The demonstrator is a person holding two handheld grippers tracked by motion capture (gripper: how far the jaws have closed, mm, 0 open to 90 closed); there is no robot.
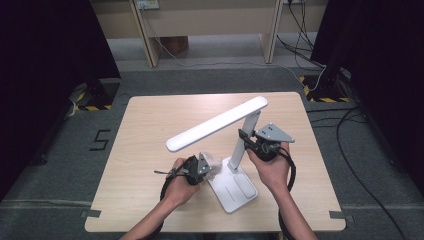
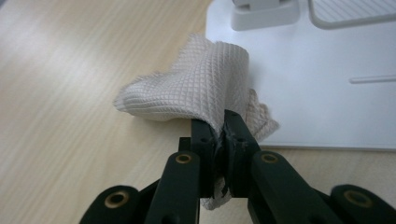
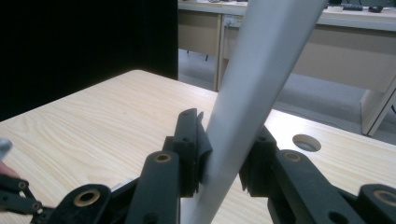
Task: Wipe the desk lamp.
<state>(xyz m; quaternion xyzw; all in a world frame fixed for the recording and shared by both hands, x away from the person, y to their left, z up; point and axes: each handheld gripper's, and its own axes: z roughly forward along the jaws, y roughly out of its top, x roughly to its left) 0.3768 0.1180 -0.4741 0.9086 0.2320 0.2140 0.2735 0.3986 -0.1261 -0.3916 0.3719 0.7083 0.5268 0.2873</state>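
Looking down from the high view, I had the left tongs [image 1: 204,167] clenched on a white wiping cloth [image 1: 214,162] at the near-left edge of the white desk lamp's base [image 1: 235,190], while the right tongs [image 1: 246,137] gripped the lamp's upright stem [image 1: 241,145]. The lamp stood right of centre on the pale wooden counter [image 1: 145,150]; I judged it light and top-heavy, so the stem hold served to steady it.

From the left gripper view, the cloth [image 2: 201,84] was a soft, waffle-textured rag, limp and bunched, pinched by one fold, lying across the edge of the smooth, probably slippery base [image 2: 322,93].

From the right gripper view, the tongs pressed both sides of the rigid stem [image 3: 252,93]. Beyond lay grey floor and wooden furniture.
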